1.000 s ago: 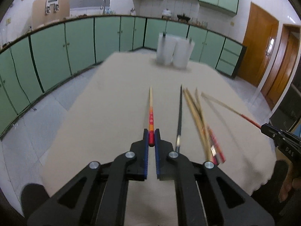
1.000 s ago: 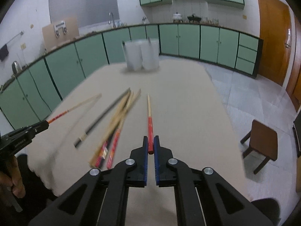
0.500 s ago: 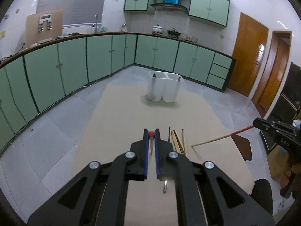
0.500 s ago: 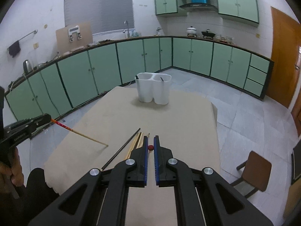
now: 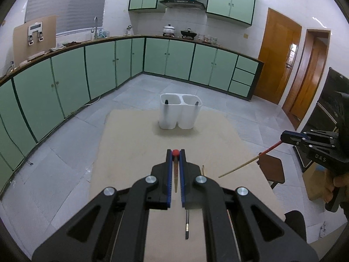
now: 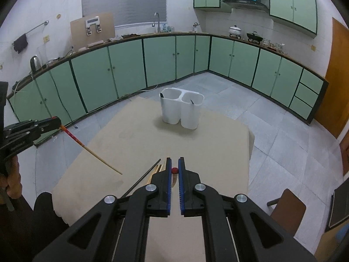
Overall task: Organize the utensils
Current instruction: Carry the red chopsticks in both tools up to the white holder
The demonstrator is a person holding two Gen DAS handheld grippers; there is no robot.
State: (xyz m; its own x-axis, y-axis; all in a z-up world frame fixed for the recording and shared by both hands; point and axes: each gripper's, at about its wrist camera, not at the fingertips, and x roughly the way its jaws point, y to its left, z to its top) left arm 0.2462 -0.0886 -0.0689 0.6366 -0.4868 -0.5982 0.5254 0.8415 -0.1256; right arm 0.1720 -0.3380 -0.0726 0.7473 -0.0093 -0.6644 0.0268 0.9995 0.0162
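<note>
My left gripper (image 5: 175, 152) is shut on a red-topped wooden chopstick (image 5: 175, 175) that hangs down between its jaws, high above the table. My right gripper (image 6: 175, 163) is shut on a matching chopstick (image 6: 174, 170). Each shows in the other's view, the right gripper (image 5: 283, 135) with its chopstick (image 5: 240, 167) slanting down, the left gripper (image 6: 57, 122) with its chopstick (image 6: 91, 151). A white two-compartment holder (image 5: 179, 114) stands at the table's far end, with a dark utensil in each compartment; it also shows in the right wrist view (image 6: 181, 110).
The table is covered with a beige cloth (image 6: 135, 144). Several chopsticks (image 6: 153, 171) and a dark one (image 5: 187, 224) lie on it beneath the grippers. A brown stool (image 6: 288, 207) stands to the right of the table. Green cabinets (image 5: 65, 83) line the walls.
Both grippers have risen well above the table, each with its chopstick, which now hangs steeply instead of pointing forward. The table and holder look farther below.
</note>
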